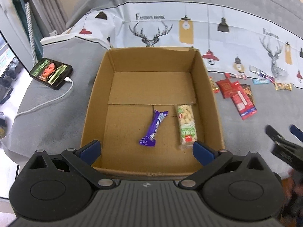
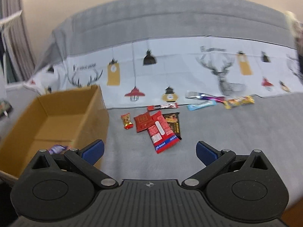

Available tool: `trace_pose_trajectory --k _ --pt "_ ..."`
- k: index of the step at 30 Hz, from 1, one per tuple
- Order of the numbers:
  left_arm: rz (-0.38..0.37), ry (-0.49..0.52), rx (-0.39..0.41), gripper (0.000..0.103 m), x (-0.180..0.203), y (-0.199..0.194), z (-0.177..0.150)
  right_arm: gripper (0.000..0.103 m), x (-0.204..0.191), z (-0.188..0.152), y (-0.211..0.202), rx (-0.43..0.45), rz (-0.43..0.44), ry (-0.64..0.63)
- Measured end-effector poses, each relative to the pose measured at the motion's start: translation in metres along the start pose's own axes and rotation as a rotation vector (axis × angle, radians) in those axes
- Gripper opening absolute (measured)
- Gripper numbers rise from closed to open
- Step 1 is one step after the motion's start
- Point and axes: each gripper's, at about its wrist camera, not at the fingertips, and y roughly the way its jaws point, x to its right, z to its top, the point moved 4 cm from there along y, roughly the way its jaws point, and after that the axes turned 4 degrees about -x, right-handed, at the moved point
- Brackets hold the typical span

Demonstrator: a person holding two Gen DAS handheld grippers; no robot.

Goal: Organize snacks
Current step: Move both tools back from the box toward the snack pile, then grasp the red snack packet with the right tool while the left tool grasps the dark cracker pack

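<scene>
An open cardboard box (image 1: 212, 87) sits on the grey surface, holding a purple candy bar (image 1: 154, 128) and a clear pack of peanut brittle (image 1: 186, 125). My left gripper (image 1: 146, 150) hovers open over the box's near edge, nothing between its fingers. My right gripper (image 2: 149, 151) is open and empty, to the right of the box (image 2: 90, 117); it also shows at the right edge of the left wrist view (image 1: 284, 138). In front of it lies a pile of red snack packets (image 2: 161, 130), a dark packet (image 2: 173, 123) and a small gold-red candy (image 2: 127, 121). The purple bar (image 2: 56, 148) peeks out beside the left finger.
Farther back lie a red bar (image 2: 162, 106), a silver-purple wrapper (image 2: 204, 96), a blue bar (image 2: 201, 105) and a yellow packet (image 2: 239, 101), along the edge of a white deer-print cloth (image 2: 180, 70). A phone (image 1: 51, 73) on a white charging cable (image 1: 45, 102) lies left of the box.
</scene>
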Motion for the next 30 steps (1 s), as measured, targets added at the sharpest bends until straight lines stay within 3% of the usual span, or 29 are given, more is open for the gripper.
trace_pose_trajectory --k 4,10,12,13,15,16,18,23,27,30 --pt "0.03 -0.025 -0.031 0.103 -0.009 0.013 0.014 0.102 0.006 0.01 0.082 -0.103 -0.003 -0.072" --pt "0.062 -0.041 -0.076 0.103 -0.02 0.033 0.029 0.1 0.009 0.022 0.175 -0.164 -0.109 -0.23" --pt "0.071 -0.044 -0.091 0.103 -0.021 0.04 0.033 0.085 0.007 0.022 0.193 -0.172 -0.099 -0.276" --pt "0.072 -0.046 -0.096 0.103 -0.022 0.043 0.035 0.069 0.005 0.02 0.201 -0.179 -0.09 -0.299" --pt "0.072 -0.049 -0.106 0.103 -0.021 0.049 0.038 0.062 0.0 0.017 0.203 -0.154 -0.12 -0.342" --pt "0.069 -0.049 -0.11 0.103 -0.02 0.052 0.039 0.052 -0.002 0.015 0.201 -0.136 -0.131 -0.361" --pt "0.061 -0.048 -0.111 0.103 -0.015 0.055 0.043 0.049 -0.001 0.011 0.194 -0.129 -0.132 -0.356" --pt "0.02 -0.006 -0.084 0.103 0.013 0.055 0.057 0.046 0.033 0.002 0.162 -0.144 -0.186 -0.226" --pt "-0.044 0.059 -0.053 0.103 0.058 0.055 0.077 0.046 0.108 -0.004 0.128 -0.165 -0.285 0.077" --pt "-0.131 0.111 -0.054 0.103 0.114 0.064 0.098 0.046 0.167 -0.016 0.114 -0.193 -0.361 0.306"
